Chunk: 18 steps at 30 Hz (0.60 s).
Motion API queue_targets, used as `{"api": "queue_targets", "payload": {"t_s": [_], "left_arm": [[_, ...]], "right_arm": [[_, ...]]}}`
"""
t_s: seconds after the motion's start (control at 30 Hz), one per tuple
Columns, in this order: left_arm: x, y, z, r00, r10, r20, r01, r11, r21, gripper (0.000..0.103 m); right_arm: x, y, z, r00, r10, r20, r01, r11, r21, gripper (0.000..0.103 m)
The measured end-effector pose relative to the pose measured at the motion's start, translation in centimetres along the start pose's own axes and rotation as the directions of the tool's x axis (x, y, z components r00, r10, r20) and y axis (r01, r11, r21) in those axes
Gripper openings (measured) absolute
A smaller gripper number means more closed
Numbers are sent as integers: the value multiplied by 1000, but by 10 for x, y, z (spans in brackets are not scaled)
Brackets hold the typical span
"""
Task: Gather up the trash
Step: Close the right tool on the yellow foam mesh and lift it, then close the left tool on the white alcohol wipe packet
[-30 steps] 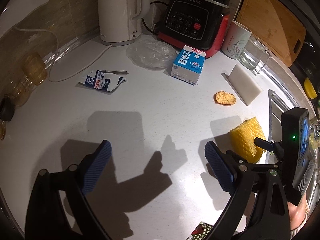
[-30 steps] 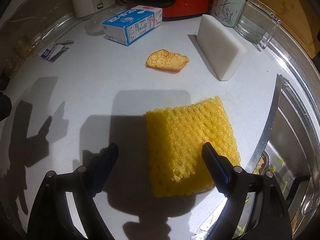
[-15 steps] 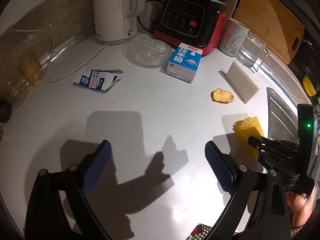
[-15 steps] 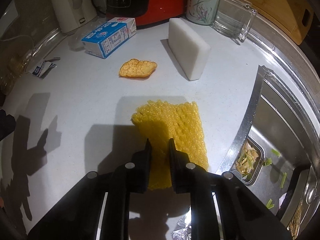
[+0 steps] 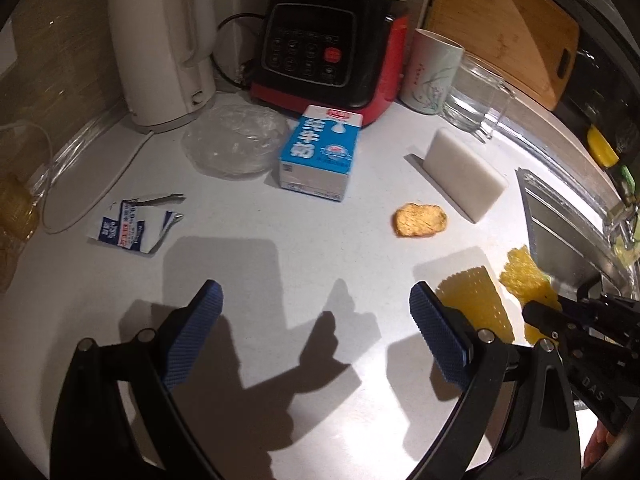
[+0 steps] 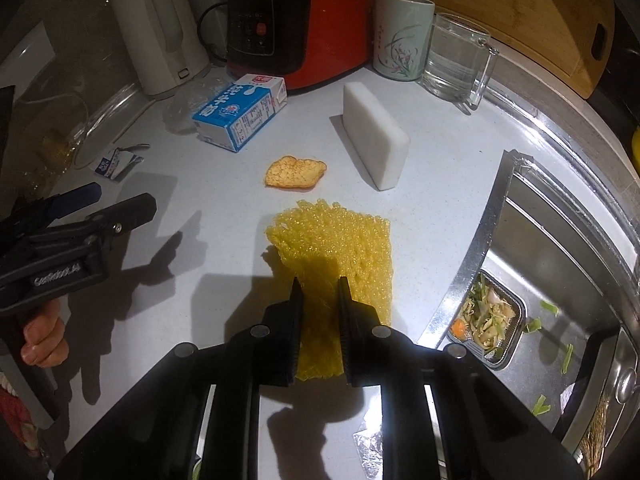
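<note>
My right gripper (image 6: 319,292) is shut on a yellow foam net (image 6: 336,240) and holds it lifted above the white counter (image 6: 224,224); the net also shows in the left wrist view (image 5: 524,280). My left gripper (image 5: 316,308) is open and empty above the counter. A blue milk carton (image 5: 318,152), a torn blue-and-white wrapper (image 5: 128,230), a crumpled clear plastic bag (image 5: 234,142) and an orange peel (image 5: 420,220) lie on the counter. The carton (image 6: 240,114) and peel (image 6: 295,172) lie beyond the net.
A white kettle (image 5: 160,48), a red-and-black appliance (image 5: 328,48), a cup (image 5: 434,72), a glass mug (image 5: 474,96) and a cutting board (image 5: 504,28) stand at the back. A white sponge block (image 5: 464,176) stands mid-right. The sink (image 6: 560,264) with a food-scrap tray (image 6: 486,316) is right.
My right gripper closed on the yellow foam net and lifted it off the counter. My left gripper moved a little closer to the back of the counter, still open.
</note>
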<state>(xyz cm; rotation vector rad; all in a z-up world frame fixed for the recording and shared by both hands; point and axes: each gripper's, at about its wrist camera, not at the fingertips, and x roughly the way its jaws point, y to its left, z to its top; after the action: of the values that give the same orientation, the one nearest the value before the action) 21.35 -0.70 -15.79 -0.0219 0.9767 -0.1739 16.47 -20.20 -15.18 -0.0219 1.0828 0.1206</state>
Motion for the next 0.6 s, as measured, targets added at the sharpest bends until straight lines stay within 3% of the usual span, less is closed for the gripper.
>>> {"api": "queue_targets", "payload": {"t_s": [0.1, 0.2, 0.27, 0.4, 0.6], "left_arm": [[1, 38, 6, 999, 54, 0, -54, 993, -106, 90], [7, 80, 13, 994, 106, -31, -110, 966, -232, 90], [12, 104, 19, 990, 129, -55, -140, 937, -319, 90], [24, 140, 36, 982, 163, -100, -191, 848, -494, 90], [52, 160, 67, 960, 222, -169, -279, 744, -607, 90]], "right_arm": [[0, 17, 8, 999, 37, 8, -36, 999, -13, 17], [5, 40, 20, 998, 66, 9, -65, 997, -46, 17], [12, 56, 30, 996, 90, 6, -90, 994, -64, 17], [25, 83, 48, 993, 122, 0, -121, 988, -96, 17], [39, 109, 71, 990, 144, -8, -143, 981, -131, 17]]}}
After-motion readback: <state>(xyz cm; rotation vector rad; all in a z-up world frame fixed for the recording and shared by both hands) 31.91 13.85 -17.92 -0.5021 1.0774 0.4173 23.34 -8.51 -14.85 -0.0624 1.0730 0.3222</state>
